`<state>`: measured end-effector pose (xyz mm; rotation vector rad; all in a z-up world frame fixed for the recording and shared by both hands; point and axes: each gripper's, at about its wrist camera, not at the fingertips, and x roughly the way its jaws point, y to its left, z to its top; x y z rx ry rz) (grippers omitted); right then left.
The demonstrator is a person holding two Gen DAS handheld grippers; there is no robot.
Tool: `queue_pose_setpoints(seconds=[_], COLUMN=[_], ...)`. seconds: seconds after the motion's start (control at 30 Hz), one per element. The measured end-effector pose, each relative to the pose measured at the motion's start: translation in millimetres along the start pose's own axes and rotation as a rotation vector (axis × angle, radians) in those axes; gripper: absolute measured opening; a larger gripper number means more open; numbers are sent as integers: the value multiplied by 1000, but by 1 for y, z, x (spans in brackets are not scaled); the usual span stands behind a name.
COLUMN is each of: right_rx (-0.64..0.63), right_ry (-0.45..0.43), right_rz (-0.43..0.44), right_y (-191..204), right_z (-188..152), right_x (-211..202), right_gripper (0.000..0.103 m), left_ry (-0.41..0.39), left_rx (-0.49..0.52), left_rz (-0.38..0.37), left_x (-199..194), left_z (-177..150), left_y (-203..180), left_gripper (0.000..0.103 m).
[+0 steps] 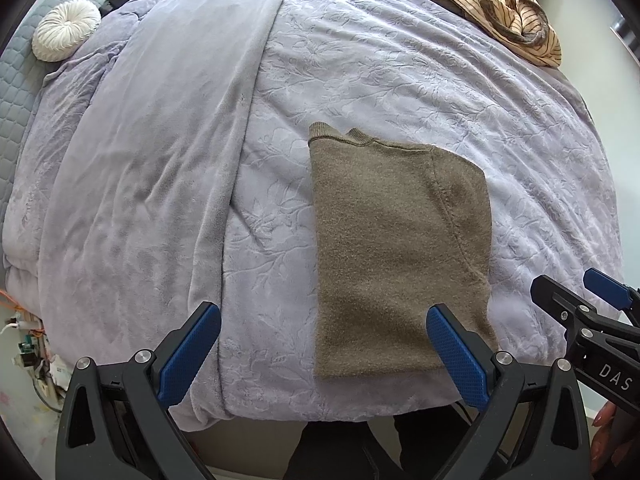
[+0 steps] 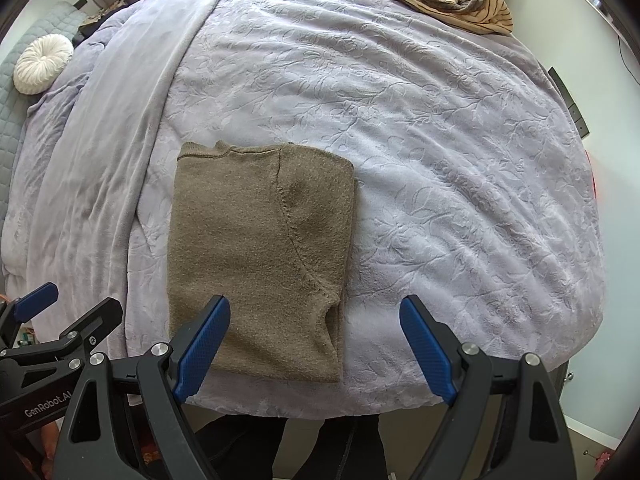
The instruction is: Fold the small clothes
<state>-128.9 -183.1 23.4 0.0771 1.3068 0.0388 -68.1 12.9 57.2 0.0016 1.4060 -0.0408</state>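
- A brown knitted sweater [image 1: 400, 248] lies folded into a tall rectangle on the lavender blanket [image 1: 400, 60] that covers the bed, close to the near edge.
- Its ribbed collar sits at the far left corner of the fold, toward 11 o'clock, and a sleeve seam curves down the right half.
- The left gripper [image 1: 324, 350] hangs above the near edge of the bed with its blue-padded jaws spread wide and nothing between them; the right pad is over the sweater's lower right corner.
- The right gripper [image 2: 316, 346] is likewise wide apart and holds nothing; its left pad is over the sweater's near edge, the right pad over bare blanket.
- In the left wrist view the right gripper shows at 4 o'clock; in the right wrist view the left one shows at 8 o'clock.
- A heap of striped tan clothes [image 1: 516, 24] sits at the far right of the bed, about 1 o'clock, well apart from the sweater.
- A round white cushion [image 1: 66, 30] rests at 10 o'clock, beside a grey quilted pad [image 1: 16, 88].
- The person's dark trousers [image 1: 340, 448] show below the bed edge at 6 o'clock.
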Motion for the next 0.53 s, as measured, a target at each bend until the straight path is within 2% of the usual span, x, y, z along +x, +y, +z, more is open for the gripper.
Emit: queue_pose_setpoints(seconds=[0.53], right_rx=[-6], right_ry=[1], right_rz=[-3], right_y=[4], right_z=[0], right_x=[3], right_gripper=[89], left_ry=[-27], left_rx=[-9], left_rz=[-5], left_x=[-2], left_z=[-2], left_y=[0], left_gripper=[103])
